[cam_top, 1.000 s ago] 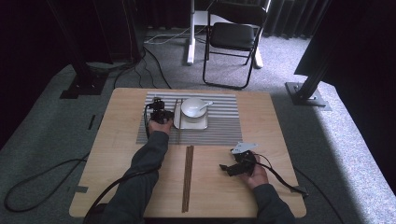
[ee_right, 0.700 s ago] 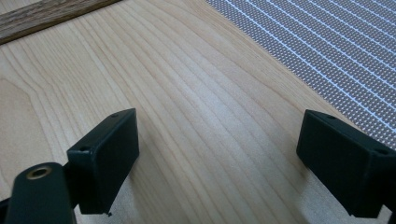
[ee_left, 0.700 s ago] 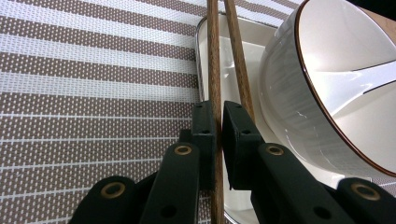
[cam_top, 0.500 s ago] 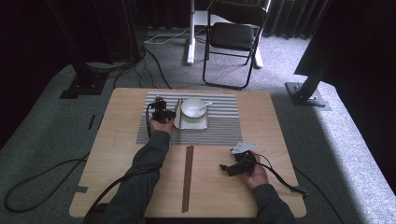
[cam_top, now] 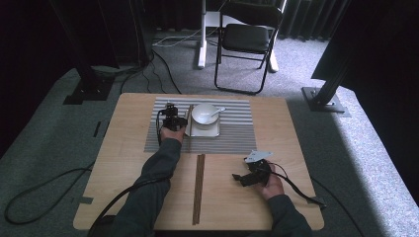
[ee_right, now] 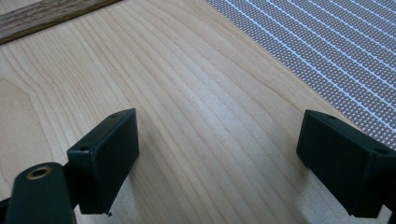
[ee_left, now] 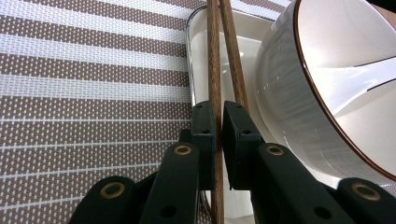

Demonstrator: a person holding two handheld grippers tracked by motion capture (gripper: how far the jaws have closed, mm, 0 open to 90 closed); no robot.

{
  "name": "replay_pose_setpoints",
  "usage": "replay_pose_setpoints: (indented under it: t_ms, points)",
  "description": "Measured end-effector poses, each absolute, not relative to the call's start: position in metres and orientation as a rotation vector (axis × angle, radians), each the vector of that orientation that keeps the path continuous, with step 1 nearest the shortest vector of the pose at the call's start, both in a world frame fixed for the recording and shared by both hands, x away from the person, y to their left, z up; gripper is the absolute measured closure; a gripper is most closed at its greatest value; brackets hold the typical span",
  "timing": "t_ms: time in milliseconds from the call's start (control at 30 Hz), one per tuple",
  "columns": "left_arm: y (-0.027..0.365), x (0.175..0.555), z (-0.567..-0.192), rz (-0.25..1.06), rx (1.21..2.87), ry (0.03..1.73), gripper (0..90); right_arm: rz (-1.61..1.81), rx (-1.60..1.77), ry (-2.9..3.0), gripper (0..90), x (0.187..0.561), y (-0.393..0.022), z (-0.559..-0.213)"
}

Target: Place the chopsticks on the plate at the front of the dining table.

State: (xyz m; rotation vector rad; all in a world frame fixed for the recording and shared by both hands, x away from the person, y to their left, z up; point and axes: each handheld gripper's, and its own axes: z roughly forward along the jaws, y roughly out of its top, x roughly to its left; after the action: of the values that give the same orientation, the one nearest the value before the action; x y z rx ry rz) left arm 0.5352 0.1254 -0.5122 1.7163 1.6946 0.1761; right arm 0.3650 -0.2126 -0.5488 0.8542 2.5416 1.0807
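Left gripper (ee_left: 218,123) pinching two wooden chopsticks (ee_left: 223,56) beside one white bowl (ee_left: 336,84) on one white tray (ee_left: 198,56) atop one striped mat (cam_top: 237,133); right gripper (ee_right: 219,158) spread wide over bare table (ee_right: 196,93), one dark wooden strip (cam_top: 198,187) nearby.

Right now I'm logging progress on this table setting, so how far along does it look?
Done: the bowl sits on its white tray on the striped mat. In hand: the left gripper is shut on a pair of chopsticks beside the bowl, over the tray's edge. Left: the second pair lies on the bare table, and the right gripper is open, holding nothing.
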Motion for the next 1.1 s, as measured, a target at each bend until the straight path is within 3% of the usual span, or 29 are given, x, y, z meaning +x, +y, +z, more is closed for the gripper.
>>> replay_pose_setpoints:
  t_ms: [1100]
  points:
    - [0.1242, 0.5389, -0.5146, 0.129, 1.666, 1.706, 83.8, 1.081, 0.854, 2.542, 12.3, 0.3650, -0.2126, -0.5488]
